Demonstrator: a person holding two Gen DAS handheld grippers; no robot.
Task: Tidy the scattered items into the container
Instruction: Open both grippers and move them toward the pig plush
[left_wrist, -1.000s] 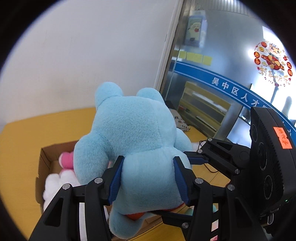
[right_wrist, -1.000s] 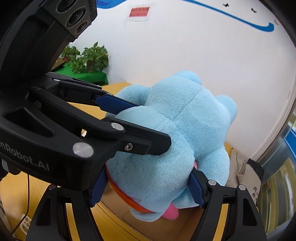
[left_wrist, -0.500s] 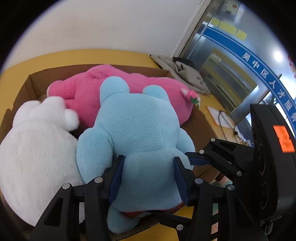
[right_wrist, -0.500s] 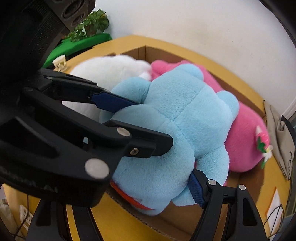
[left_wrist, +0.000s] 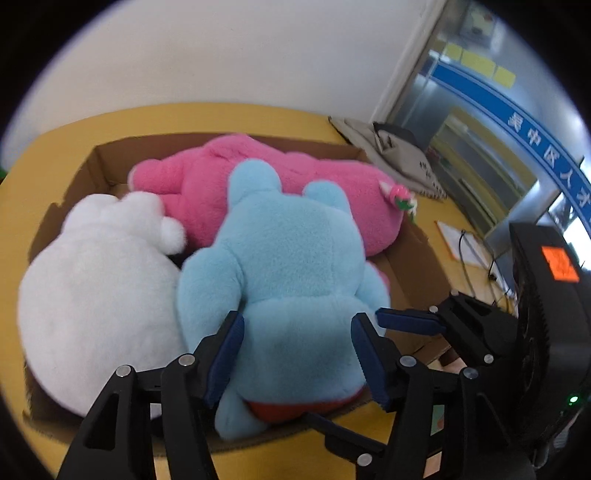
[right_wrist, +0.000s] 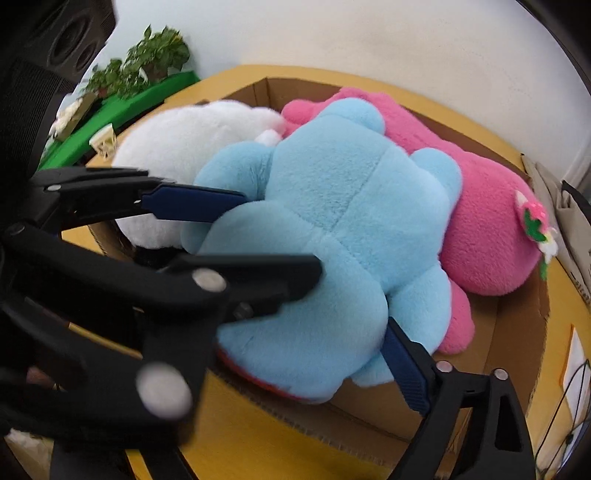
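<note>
Both tongs spreading around blue plush (left_wrist: 291, 280) in cardboard box (left_wrist: 413, 254) (contact seemingly loosening), potted plant (right_wrist: 155, 55) visible only rightward

I see three plush toys in the cardboard box (left_wrist: 413, 266) on the table (left_wrist: 33, 192): the bear-shaped one (left_wrist: 291, 273) nearest me, the round one (left_wrist: 92, 280) left of it (touching), the long one (left_wrist: 207, 192) lying behind both. A folded bag (left_wrist: 391, 147) lies far right, outside the box.
</note>
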